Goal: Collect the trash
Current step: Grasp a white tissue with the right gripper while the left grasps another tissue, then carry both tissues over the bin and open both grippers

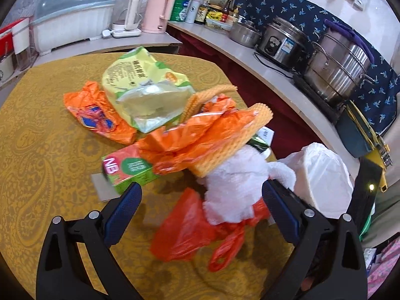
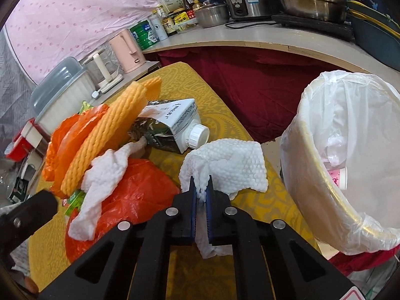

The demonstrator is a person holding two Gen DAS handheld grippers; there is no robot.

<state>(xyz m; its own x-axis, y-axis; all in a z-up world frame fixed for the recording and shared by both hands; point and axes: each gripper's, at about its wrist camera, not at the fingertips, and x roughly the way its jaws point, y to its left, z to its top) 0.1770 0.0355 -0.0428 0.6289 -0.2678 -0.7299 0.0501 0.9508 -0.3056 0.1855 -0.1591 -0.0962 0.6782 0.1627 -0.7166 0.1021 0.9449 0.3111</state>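
Trash lies heaped on the yellow table [image 1: 37,130]: a red plastic bag [image 1: 185,227], a white paper towel [image 1: 232,187], yellow foam netting [image 1: 225,145], orange wrappers [image 1: 100,115], a green snack bag [image 1: 140,80] and a green-pink box [image 1: 127,172]. My left gripper [image 1: 200,197] is open above the red bag and towel. My right gripper [image 2: 201,190] is shut on a second white paper towel [image 2: 230,165], held beside the white-lined trash bin [image 2: 350,155]. A milk carton [image 2: 172,127] lies behind it.
A counter [image 1: 250,50] runs behind with steel pots [image 1: 337,67], a rice cooker [image 1: 282,42], bottles, a pink kettle [image 1: 156,12] and a dish rack [image 1: 72,20]. Dark red cloth [image 2: 250,80] hangs under the counter. The bin stands off the table's right edge.
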